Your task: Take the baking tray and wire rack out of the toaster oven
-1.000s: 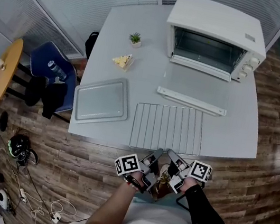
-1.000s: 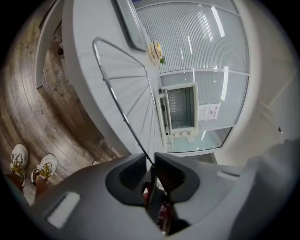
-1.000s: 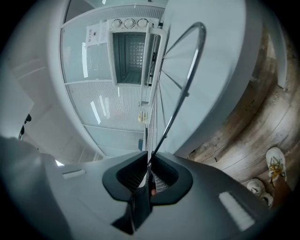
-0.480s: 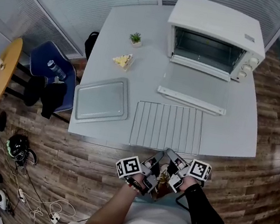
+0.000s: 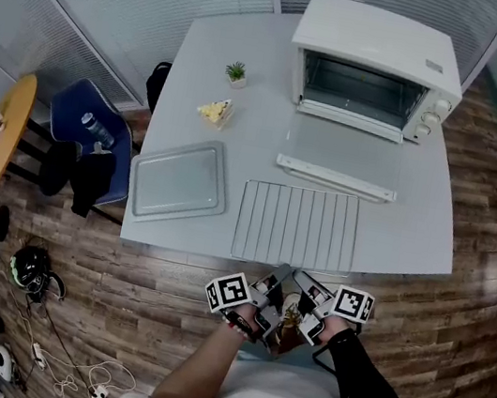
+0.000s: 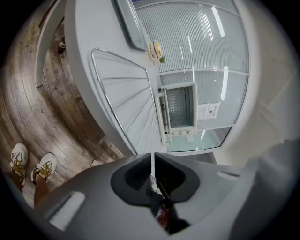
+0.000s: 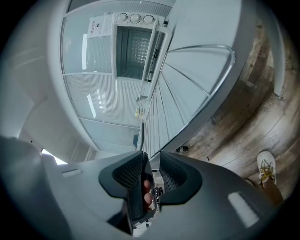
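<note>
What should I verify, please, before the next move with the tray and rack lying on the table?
1. Baking tray out of the toaster oven, flat on the table: ok.
2. Wire rack out, flat near the table's front edge: ok.
3. Oven door closed: not ok, it lies open.
4. Left claw free: ok, shut on nothing.
5. Right claw free: ok, its jaws have just been opening, nothing between them.

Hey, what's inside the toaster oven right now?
Nothing shows inside the toaster oven: its door hangs open and the inside looks bare in the head and right gripper views. The baking tray and wire rack lie on the table. The part under its roof is covered.
</note>
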The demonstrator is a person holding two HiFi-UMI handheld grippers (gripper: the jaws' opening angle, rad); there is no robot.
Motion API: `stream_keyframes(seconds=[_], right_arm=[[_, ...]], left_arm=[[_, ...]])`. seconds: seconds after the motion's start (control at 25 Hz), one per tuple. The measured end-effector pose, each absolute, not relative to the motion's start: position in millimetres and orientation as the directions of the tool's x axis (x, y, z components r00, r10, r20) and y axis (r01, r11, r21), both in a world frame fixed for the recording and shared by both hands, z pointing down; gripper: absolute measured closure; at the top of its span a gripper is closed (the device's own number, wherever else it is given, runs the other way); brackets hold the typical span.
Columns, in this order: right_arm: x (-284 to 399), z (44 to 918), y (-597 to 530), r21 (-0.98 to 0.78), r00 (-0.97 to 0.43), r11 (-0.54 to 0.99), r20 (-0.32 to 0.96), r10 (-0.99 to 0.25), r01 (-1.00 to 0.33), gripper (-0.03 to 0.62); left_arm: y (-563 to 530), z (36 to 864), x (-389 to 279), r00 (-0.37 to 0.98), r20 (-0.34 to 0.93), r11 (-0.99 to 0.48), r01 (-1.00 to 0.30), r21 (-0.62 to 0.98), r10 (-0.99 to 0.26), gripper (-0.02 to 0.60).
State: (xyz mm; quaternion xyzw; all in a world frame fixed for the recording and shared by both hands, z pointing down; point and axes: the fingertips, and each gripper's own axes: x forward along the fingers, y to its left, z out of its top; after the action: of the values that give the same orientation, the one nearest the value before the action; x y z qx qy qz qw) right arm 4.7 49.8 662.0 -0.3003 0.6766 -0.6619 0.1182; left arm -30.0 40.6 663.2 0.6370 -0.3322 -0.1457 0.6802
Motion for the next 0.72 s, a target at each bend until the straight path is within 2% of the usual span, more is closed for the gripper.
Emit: stream_keyframes(seconds=[0.48, 0.72], right_arm=[[9.6, 663.7, 57.6, -0.947, -0.757, -0.061, 0.289, -0.587, -0.315, 0.485], [13.5, 660.4, 65.1, -0.913, -0.74, -0.019, 0.342, -0.579, -0.408, 0.485]], left_arm=[[50.6, 665.3, -37.2, 0.738, 0.275, 0.147, -0.234, 0.961, -0.616, 0.518], [50.4, 652.7, -47.7, 0.736, 0.318, 0.047, -0.363, 0.93, -0.598, 0.518]])
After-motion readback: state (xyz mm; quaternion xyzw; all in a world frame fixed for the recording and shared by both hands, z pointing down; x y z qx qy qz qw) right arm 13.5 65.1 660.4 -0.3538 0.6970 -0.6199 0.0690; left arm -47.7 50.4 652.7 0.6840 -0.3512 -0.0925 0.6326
